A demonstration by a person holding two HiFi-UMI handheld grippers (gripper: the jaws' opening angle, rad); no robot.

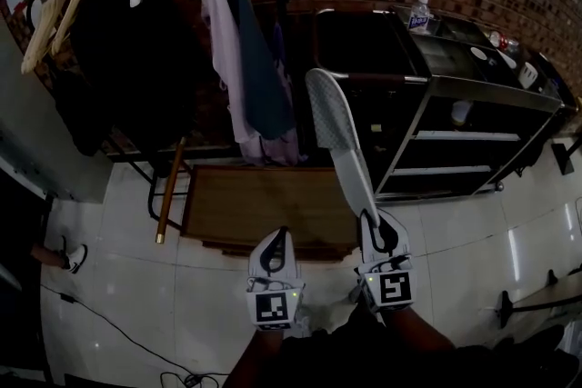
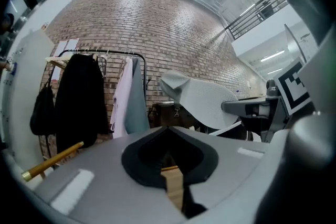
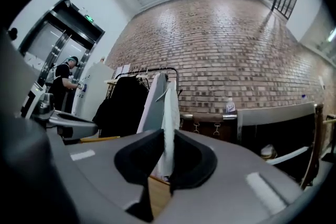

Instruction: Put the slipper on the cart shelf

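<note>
Pickup's done, we reckon. Our right hand-held gripper [image 1: 375,230] is clenched on one end of the slipper [image 1: 338,132]; in the right gripper view its thin white edge sits pinched btwn the pads. The slipper sticks out fwd in the air above the floor [image 1: 118,286], on no shelf yet. Our left hand-held gripper [image 1: 272,245] is closed w/ nothing in it, just beside the right one. The cart [image 1: 491,91] stands ahead & to the right, shelves facing us. Left to do: carry the slipper across, lay it on a shelf, let go.
</note>
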